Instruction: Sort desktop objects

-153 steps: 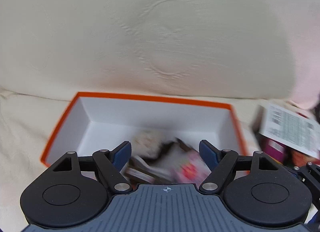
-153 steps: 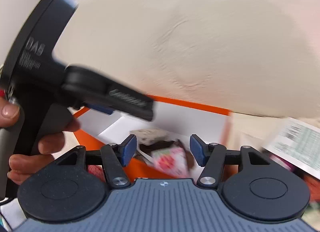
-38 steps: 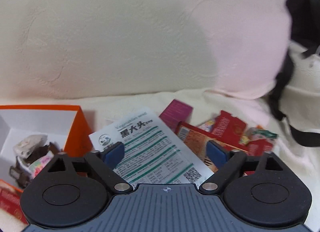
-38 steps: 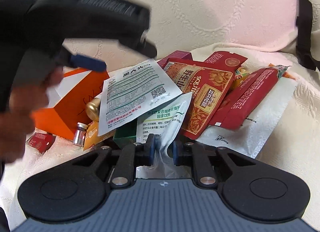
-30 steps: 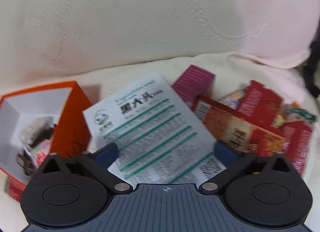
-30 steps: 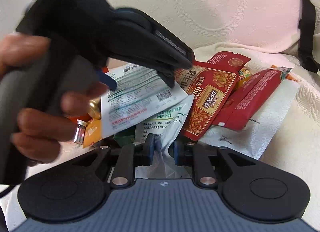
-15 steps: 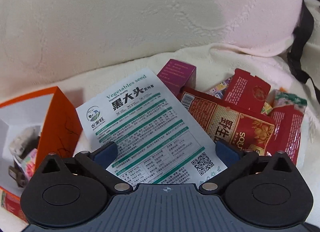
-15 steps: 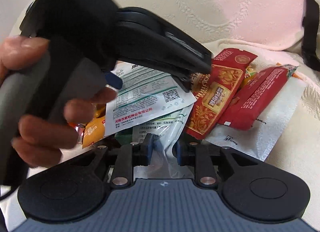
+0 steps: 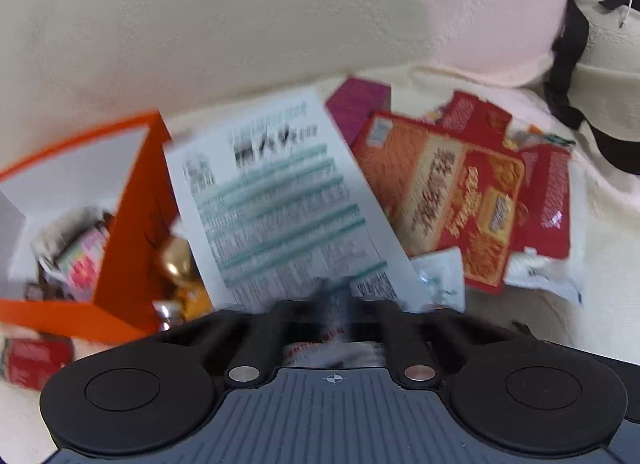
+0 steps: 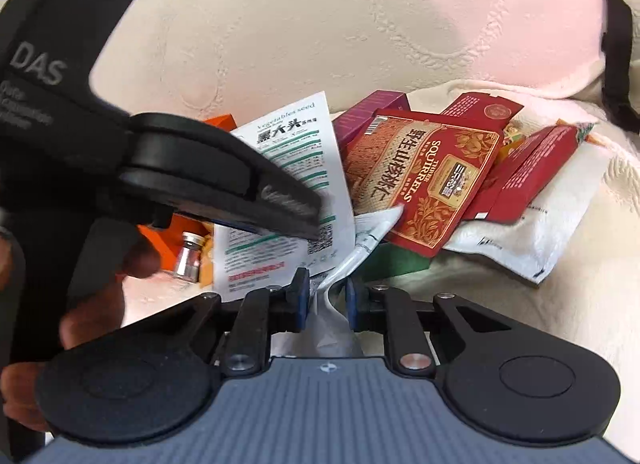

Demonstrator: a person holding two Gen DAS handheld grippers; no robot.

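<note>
Clamped on the crumpled neck of a white plastic sachet (image 10: pixel 374 229), the right gripper (image 10: pixel 327 301) sits nearest, low over the cream textured sofa cover (image 10: pixel 592 304). Beside it the left gripper (image 9: pixel 335 306) has its jaws drawn together on the lower edge of a white seed packet with green printed lines (image 9: pixel 280 199); that view is motion-blurred. Just left of the packet stand a small glass vial with a metal cap (image 10: pixel 188 258) and a gold rounded object (image 9: pixel 176 260). Right of it lies a red snack bag printed with squirrels (image 10: pixel 424 179), overlapping red cartons (image 10: pixel 528 171) on a white pouch (image 10: pixel 532 240). Farther left sits an open orange cardboard box (image 9: pixel 132 199) holding wrapped items. Behind the pile rests a magenta box (image 9: pixel 360 103).
</note>
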